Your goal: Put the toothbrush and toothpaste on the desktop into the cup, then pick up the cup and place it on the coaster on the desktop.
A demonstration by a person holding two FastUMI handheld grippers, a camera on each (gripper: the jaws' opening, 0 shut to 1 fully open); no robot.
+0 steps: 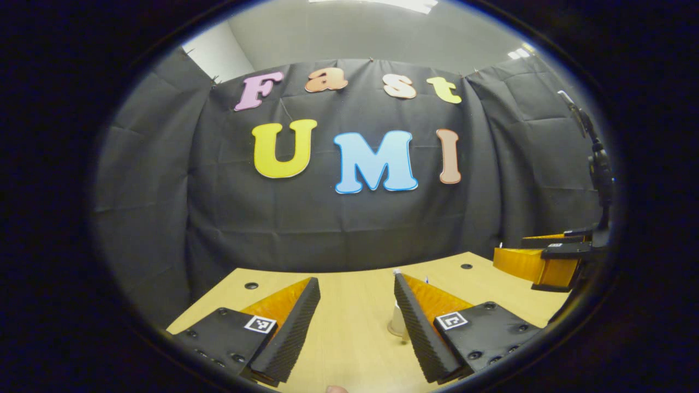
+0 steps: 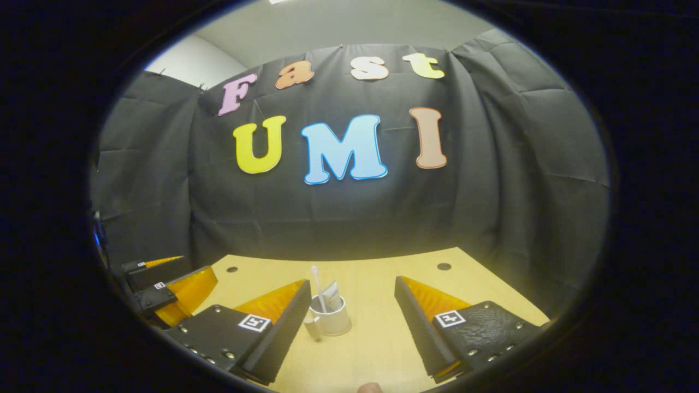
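A white cup (image 2: 331, 322) stands on the wooden desktop (image 2: 377, 338), a little ahead of my right gripper (image 2: 352, 283) and close to its left finger. A toothbrush (image 2: 316, 286) and a toothpaste tube (image 2: 331, 295) stick up out of the cup. The right gripper's jaws are wide apart and hold nothing. My left gripper (image 1: 355, 278) is open too, and a sliver of the cup (image 1: 396, 321) peeks out behind its right finger. I cannot tell whether a coaster lies under the cup.
Each gripper appears at the edge of the other's view: the right gripper (image 1: 508, 246) at the far right, the left gripper (image 2: 199, 263) at the far left. Small dark holes (image 2: 444, 266) dot the desktop's back edge. The black cloth wall stands close behind.
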